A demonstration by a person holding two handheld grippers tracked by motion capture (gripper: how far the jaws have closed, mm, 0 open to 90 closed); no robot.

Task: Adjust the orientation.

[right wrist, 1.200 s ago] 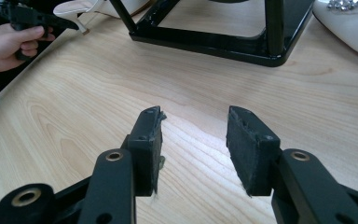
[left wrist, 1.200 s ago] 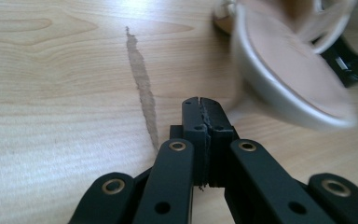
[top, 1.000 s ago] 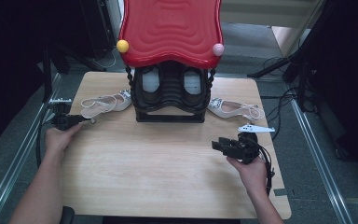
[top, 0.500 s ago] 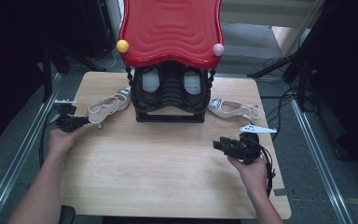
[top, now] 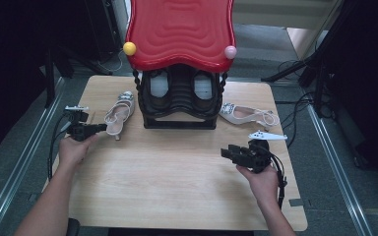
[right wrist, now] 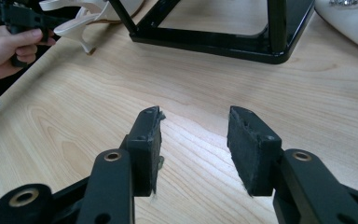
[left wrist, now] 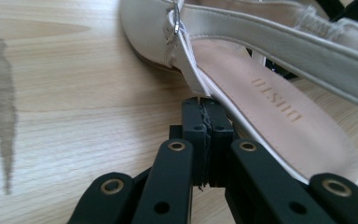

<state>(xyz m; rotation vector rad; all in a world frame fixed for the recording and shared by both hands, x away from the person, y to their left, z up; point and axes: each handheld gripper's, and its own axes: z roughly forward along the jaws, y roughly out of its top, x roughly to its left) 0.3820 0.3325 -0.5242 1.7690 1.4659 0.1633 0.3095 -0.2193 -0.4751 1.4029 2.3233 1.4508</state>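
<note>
1 sandal [top: 118, 117] beside rack [top: 179, 105], strap pinched.

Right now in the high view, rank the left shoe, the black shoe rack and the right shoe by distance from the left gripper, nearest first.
1. Left shoe: at the left gripper, whose tips sit closed at its heel strap, left of the rack.
2. Black shoe rack: middle of the table's far side, under the red top.
3. Right shoe: beyond the rack, on its right side.

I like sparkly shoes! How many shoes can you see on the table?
2. One shoe lies left of the black rack, its strap pinched in the left gripper. The other shoe lies right of the rack. More could be hidden under the red top.
</note>
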